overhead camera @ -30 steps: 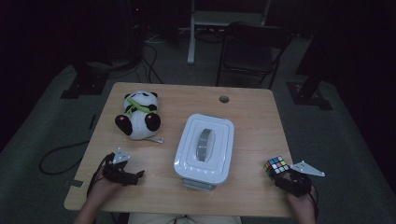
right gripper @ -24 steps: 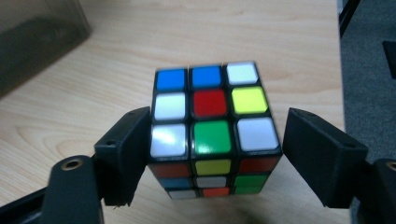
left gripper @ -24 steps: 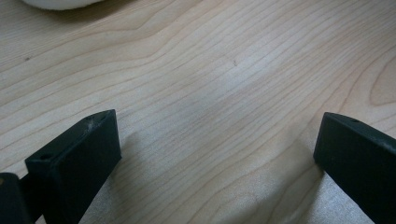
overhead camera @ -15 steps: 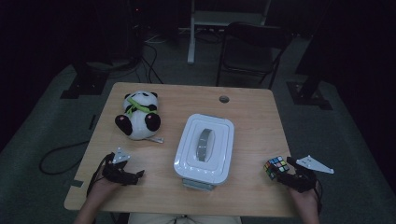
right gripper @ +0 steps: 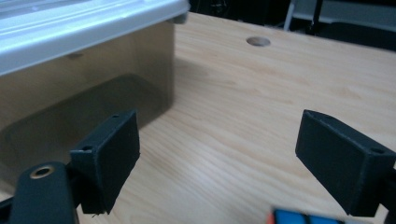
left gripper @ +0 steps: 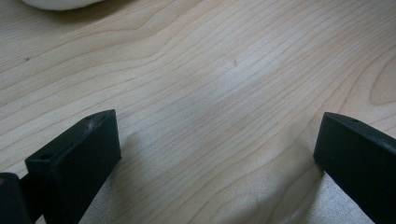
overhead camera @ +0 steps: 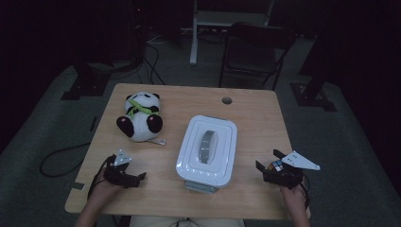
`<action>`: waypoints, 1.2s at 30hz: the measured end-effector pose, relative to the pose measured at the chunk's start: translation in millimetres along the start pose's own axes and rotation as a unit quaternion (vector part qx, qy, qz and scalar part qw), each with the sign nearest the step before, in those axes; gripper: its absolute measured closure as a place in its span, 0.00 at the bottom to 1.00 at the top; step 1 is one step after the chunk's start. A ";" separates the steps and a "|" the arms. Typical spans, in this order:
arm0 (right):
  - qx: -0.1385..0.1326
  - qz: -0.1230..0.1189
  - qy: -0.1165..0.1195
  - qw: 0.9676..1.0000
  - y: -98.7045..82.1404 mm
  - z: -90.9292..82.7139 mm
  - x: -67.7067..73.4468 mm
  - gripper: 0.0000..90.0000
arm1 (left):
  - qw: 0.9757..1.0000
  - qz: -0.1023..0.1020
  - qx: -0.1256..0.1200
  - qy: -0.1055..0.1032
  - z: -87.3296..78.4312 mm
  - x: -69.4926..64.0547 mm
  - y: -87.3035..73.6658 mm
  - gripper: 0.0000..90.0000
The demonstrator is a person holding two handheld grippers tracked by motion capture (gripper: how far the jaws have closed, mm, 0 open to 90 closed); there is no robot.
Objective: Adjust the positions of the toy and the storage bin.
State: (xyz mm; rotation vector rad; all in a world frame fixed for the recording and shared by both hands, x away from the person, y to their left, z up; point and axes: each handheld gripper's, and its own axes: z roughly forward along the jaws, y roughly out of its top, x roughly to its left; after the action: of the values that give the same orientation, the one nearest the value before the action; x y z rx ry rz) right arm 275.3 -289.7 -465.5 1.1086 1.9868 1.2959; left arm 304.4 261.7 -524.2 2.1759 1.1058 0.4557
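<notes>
A Rubik's cube [overhead camera: 275, 166] lies on the wooden table [overhead camera: 246, 106] near its front right corner. My right gripper [overhead camera: 267, 159] hovers just over it, and its jaws have just been opening. In the right gripper view the gripper [right gripper: 219, 121] stands open, wide apart. The cube [right gripper: 308, 218] peeks in at the bottom edge, low between the jaws and untouched by either pad. My left gripper [overhead camera: 137, 178] rests at the front left, open. Between its jaws [left gripper: 217, 123] there is bare wood.
A clear box with a white lid [overhead camera: 207, 150] stands mid-table, close on the left in the right gripper view [right gripper: 84, 28]. A panda plush [overhead camera: 140, 117] sits at the back left. A cable hole [overhead camera: 227, 100] is near the far edge. A chair [overhead camera: 255, 52] stands beyond.
My right gripper has risen a little and drawn back, its jaws spreading wider around the cube. The cube stays on the table. My left gripper has not moved.
</notes>
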 end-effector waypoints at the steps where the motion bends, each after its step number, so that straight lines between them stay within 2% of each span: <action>1: 0.001 -0.001 0.005 1.000 0.8 3.1 2.4 0.15 | 1.000 0.000 0.000 0.000 0.0 0.0 0.0 0.01; 3: 0.004 -0.002 0.007 1.000 1.1 6.1 5.0 0.15 | 1.000 0.000 0.000 0.000 -0.1 0.1 0.0 0.01; 7: 0.024 -0.001 0.033 0.999 -4.4 23.5 16.7 0.16 | 1.000 0.003 -0.001 -0.004 -0.3 0.6 -0.5 0.01; 11: 0.051 -0.013 0.026 0.998 -15.0 40.3 26.8 0.16 | 1.000 -0.007 0.000 0.005 -0.6 1.1 -0.7 0.01; 14: 0.055 -0.003 0.025 0.998 -18.8 46.1 27.8 0.16 | 1.000 -0.020 0.000 0.018 -1.1 2.2 -1.1 0.01; 17: 0.058 0.017 0.035 0.998 -22.2 50.8 27.3 0.16 | 1.000 -0.017 0.000 0.016 -1.2 1.6 -1.2 0.01; 24: 0.079 0.007 0.041 0.996 -32.2 62.2 31.4 0.15 | 1.000 -0.017 0.000 0.015 -1.2 1.3 -1.2 0.01; 27: 0.102 -0.002 0.031 0.994 -34.5 66.9 33.2 0.15 | 1.000 -0.017 0.000 0.015 -1.2 1.3 -1.3 0.01; 28: 0.099 -0.005 0.030 0.995 -34.4 67.1 33.7 0.15 | 1.000 -0.017 0.000 0.015 -1.2 1.2 -1.3 0.01; 32: 0.114 0.006 0.024 0.993 -34.1 69.4 32.1 0.15 | 1.000 -0.018 0.001 0.017 -1.1 0.9 -1.2 0.01; 36: 0.138 0.002 0.014 0.990 -33.8 73.3 33.5 0.15 | 1.000 -0.020 0.001 0.018 -1.3 0.7 -1.3 0.01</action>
State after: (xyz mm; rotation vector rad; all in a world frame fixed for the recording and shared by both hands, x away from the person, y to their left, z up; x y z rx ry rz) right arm 302.0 -232.6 -526.0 1.2246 2.2352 1.0661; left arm 303.3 263.3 -524.1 2.1509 1.1669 0.4790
